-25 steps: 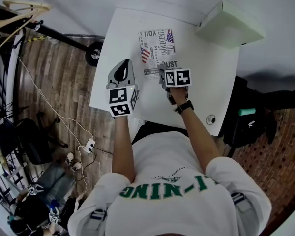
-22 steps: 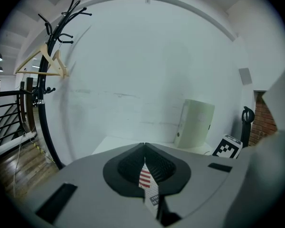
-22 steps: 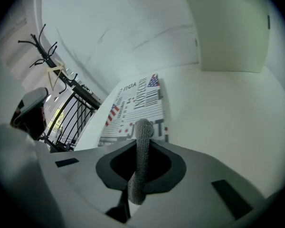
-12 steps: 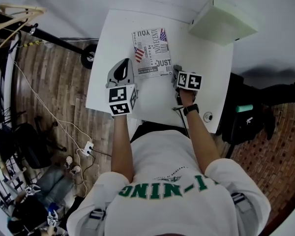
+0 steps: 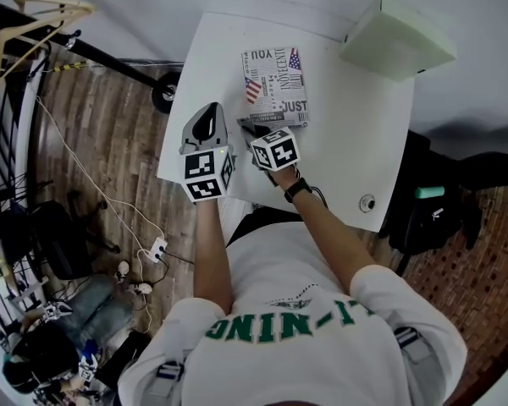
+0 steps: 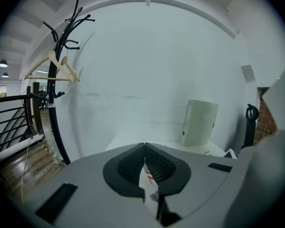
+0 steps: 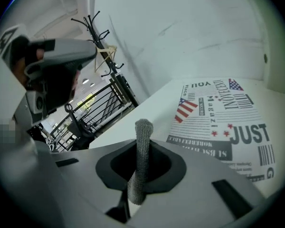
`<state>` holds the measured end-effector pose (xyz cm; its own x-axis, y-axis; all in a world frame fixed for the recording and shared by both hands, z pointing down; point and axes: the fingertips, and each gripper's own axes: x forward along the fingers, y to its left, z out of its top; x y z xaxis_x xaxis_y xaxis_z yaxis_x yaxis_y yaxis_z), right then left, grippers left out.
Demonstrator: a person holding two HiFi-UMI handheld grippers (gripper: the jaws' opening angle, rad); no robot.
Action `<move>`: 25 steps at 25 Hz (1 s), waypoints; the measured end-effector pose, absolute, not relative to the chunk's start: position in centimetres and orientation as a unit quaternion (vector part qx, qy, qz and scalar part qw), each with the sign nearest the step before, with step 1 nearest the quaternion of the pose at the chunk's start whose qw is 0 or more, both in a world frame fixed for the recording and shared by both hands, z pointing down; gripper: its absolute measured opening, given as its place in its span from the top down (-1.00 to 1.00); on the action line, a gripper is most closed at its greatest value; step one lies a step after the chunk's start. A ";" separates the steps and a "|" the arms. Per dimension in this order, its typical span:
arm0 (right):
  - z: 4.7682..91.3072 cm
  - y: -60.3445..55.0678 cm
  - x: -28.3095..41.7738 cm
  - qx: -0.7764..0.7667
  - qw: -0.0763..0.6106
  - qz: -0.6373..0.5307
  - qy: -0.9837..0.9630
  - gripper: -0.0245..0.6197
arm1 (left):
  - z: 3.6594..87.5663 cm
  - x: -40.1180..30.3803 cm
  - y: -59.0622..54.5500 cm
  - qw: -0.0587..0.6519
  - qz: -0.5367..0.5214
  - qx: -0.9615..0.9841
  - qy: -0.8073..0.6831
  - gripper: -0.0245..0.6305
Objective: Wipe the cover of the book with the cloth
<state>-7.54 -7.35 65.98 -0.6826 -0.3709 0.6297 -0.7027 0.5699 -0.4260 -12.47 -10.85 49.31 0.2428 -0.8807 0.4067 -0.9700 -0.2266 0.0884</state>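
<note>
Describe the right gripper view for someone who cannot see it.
The right gripper is shut on a grey cloth that stands up between its jaws. Beyond it, a book with a printed cover lies flat on a white table.

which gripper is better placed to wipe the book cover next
Right. The right gripper is shut on the cloth at the near edge of the book; the left gripper is shut, empty, off to the side.

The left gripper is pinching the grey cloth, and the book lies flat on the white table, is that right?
Not quite: the right gripper, not the left, pinches the grey cloth. The right gripper view shows it standing between those jaws; the left gripper has its jaws shut on nothing. The book does lie flat on the white table.
</note>
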 end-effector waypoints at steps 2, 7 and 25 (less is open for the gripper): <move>66.9 -7.1 -7.3 0.325 0.251 0.338 -0.847 0.82 | 49.2 -12.8 -10.6 0.162 0.138 0.769 -0.603 0.88; 67.1 -7.5 -1.7 0.384 0.225 0.347 -0.826 0.82 | 49.2 -13.3 -10.3 0.161 0.139 0.770 -0.602 0.88; 64.9 -8.5 12.5 0.516 0.182 0.368 -0.752 0.82 | 46.7 -9.6 -9.9 0.135 0.133 0.803 -0.566 0.88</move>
<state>12.51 -8.50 64.92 -0.4023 -0.6417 0.6530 -0.9092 0.1968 -0.3668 -9.57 -9.88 46.69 0.3249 -0.8722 0.3656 -0.9438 -0.3239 0.0660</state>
